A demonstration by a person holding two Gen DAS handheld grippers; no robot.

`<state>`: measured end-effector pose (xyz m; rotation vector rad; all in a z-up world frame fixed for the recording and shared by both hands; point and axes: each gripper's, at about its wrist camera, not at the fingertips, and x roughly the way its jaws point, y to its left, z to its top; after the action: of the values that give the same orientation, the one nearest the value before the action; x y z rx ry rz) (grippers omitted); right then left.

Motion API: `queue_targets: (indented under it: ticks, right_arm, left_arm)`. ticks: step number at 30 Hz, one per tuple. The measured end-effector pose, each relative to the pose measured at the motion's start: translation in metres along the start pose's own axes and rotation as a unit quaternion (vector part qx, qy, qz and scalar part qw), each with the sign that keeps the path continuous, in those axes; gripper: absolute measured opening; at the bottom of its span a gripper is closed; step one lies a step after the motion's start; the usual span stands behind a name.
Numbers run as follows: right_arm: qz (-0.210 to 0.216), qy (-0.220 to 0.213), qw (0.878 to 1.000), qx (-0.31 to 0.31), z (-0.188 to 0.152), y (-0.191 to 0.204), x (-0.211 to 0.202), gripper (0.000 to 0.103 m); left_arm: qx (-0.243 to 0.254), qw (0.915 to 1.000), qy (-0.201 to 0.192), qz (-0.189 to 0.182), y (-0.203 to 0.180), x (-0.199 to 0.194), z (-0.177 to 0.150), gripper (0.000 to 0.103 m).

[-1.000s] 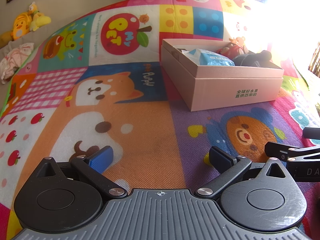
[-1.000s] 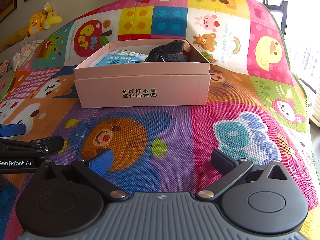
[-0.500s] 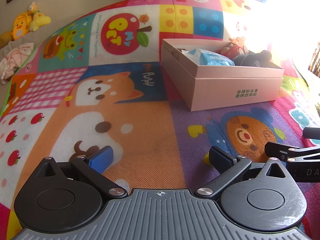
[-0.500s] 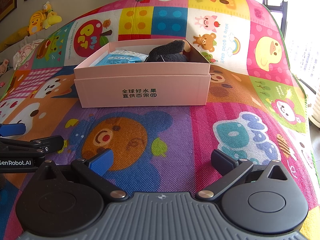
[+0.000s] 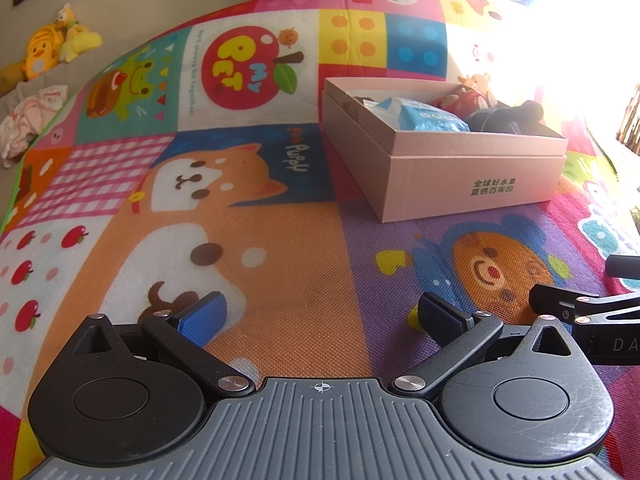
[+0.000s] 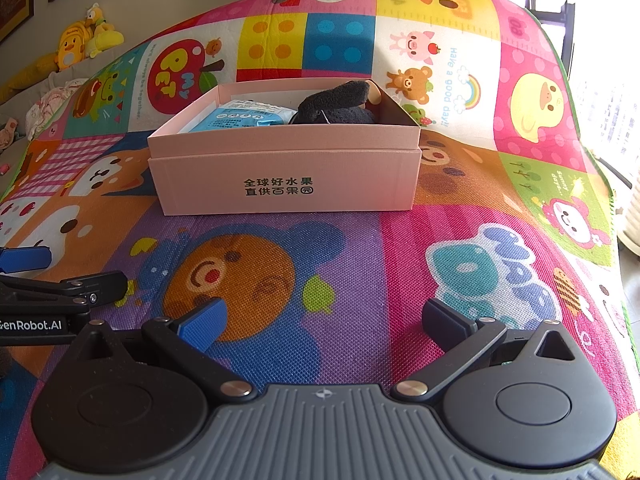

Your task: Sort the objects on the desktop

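Note:
A pink cardboard box stands open on the cartoon play mat, also in the right wrist view. Inside lie a blue wipes packet, a black plush item and a red toy. My left gripper is open and empty, low over the mat, left of and nearer than the box. My right gripper is open and empty, in front of the box. Each gripper shows at the edge of the other's view: right gripper, left gripper.
The colourful play mat covers the surface. Yellow plush toys and a pale cloth bundle lie beyond the mat's far left edge. Bright window light falls at the right, beyond the mat's edge.

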<state>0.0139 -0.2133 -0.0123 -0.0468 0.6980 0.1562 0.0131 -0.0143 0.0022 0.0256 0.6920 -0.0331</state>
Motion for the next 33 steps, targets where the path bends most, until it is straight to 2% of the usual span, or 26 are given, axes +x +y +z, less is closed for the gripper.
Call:
queue_targets:
  ticks: [33]
  right_arm:
    - [0.0, -0.002, 1.0, 0.0, -0.0009, -0.0001, 0.0014, 0.103]
  left_arm:
    - [-0.002, 0.9999, 0.008, -0.01, 0.003, -0.002, 0.0002, 0.103]
